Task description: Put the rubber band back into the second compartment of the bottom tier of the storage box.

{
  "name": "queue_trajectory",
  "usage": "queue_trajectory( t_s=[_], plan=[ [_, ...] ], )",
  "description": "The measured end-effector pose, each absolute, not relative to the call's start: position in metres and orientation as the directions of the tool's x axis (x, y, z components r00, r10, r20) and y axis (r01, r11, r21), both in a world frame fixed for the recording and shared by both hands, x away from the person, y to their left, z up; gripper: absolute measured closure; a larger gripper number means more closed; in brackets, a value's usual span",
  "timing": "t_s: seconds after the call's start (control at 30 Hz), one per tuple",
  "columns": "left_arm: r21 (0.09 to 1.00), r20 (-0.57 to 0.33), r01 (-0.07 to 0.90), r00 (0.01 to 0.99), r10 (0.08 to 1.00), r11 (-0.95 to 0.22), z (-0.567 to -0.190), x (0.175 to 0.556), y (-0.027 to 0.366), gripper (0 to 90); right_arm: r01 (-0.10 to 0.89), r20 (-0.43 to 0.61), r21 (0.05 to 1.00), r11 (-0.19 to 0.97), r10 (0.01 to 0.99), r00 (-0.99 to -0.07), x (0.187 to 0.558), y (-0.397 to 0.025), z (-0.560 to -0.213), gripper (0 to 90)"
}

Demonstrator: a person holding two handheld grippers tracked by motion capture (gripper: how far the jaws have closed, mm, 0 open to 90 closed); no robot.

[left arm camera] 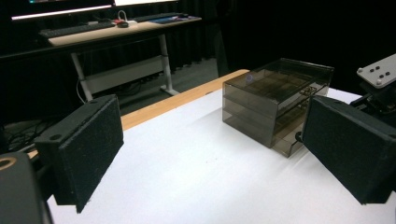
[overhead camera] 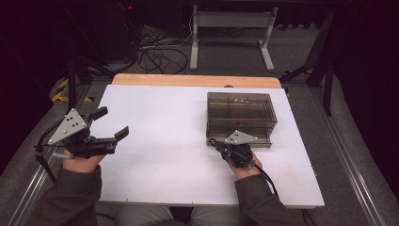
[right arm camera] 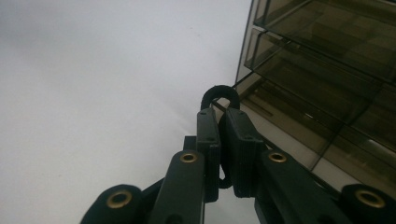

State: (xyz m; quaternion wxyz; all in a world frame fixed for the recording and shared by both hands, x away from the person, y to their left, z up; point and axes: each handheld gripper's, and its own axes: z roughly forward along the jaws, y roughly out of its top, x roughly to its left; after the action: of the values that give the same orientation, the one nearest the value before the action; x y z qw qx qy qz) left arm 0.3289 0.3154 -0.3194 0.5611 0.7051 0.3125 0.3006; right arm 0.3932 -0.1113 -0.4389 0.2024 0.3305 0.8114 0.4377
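A dark lab: black curtains, cables, monitor desk.

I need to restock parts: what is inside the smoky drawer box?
Through the drawer box's tinted top, dividers and a few small pale bits show at the back. The lower drawers' contents cannot be made out.

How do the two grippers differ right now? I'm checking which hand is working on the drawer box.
The left gripper has its jaws spread wide with nothing between them; the right gripper is shut on a black loop at the bottom drawer of the smoky drawer box. The left one sits over the white table well away from the box; the right one is at the box's front. Both are hand-held and black.
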Motion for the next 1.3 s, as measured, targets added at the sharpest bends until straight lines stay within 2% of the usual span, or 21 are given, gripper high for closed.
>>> queue_trajectory(
  t_s=[0.7, 1.3],
  plan=[
    [0.979, 0.072, 0.104, 0.625, 0.777, -0.175, -0.320, 0.329, 0.314, 6.3, 0.423, -0.015, 0.845, 0.326, 0.807, -0.591, 0.403, -0.135, -0.436, 84.2],
    [0.978, 0.077, 0.104, 0.627, 0.775, -0.181, -0.320, 0.329, 0.313, 6.2, 0.458, -0.035, 0.826, 0.329, 0.840, -0.541, 0.414, -0.143, -0.437, 83.6]
  ],
)
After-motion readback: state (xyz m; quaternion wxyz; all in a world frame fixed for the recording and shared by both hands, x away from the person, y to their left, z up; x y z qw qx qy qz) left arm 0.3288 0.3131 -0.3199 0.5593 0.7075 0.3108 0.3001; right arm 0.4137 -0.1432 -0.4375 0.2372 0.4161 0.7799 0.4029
